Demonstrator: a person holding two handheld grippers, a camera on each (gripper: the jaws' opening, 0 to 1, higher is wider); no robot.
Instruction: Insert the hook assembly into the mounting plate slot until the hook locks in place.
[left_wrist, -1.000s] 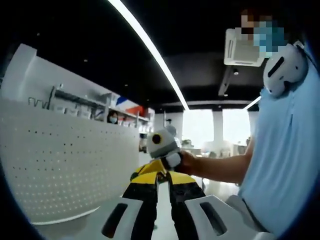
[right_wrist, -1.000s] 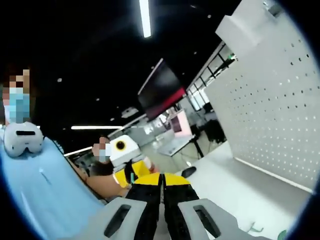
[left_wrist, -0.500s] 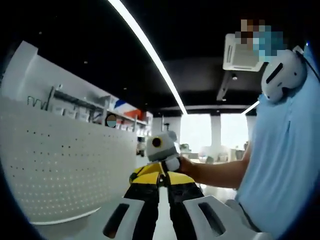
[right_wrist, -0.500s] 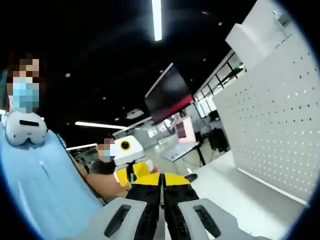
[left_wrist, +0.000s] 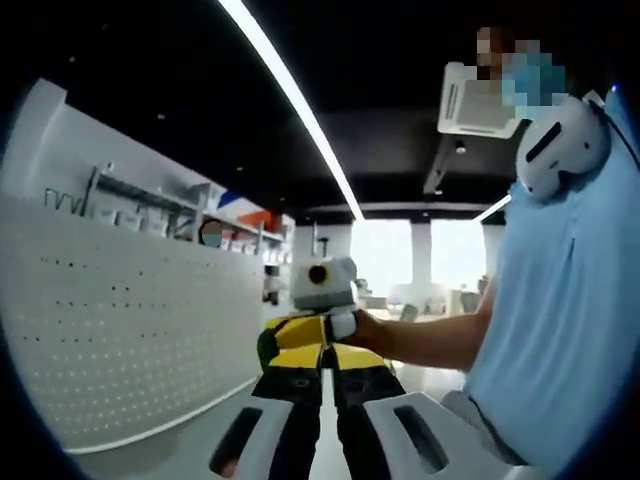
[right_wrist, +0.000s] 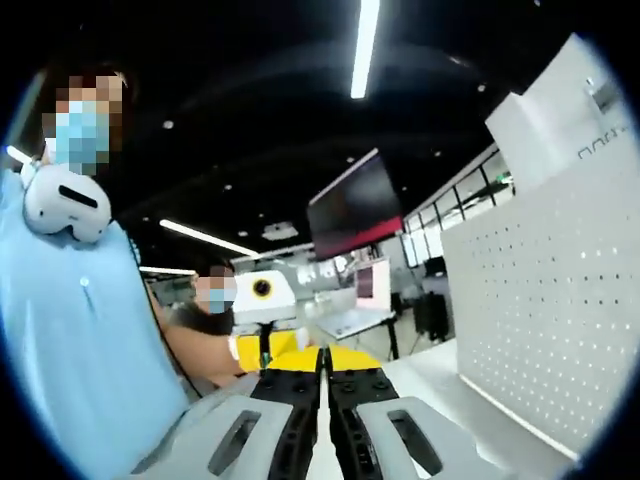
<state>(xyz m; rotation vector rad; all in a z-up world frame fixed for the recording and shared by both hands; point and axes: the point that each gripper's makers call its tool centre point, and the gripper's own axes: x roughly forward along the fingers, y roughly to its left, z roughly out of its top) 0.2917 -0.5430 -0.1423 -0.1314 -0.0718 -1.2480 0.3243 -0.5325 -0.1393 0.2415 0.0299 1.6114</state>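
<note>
Hook assembly isn't anywhere I can spot; pegboard (left_wrist: 120, 330) fills the left of the left gripper view. My left gripper (left_wrist: 322, 395) and right gripper (right_wrist: 325, 400) look pressed together, empty. I'd expect a light, stiff hook, gripped by its shank.

Your white table (left_wrist: 190, 445) runs along the foot of the perforated white panel (left_wrist: 120, 330), which stands on it from about 9 to 7 o'clock in your left gripper view. In your right gripper view the same tabletop (right_wrist: 440, 385) stretches toward 4 o'clock, with the pegboard panel (right_wrist: 540, 310) rising from its far edge at 3 o'clock. Whether any small item lies on it can't be told.
</note>
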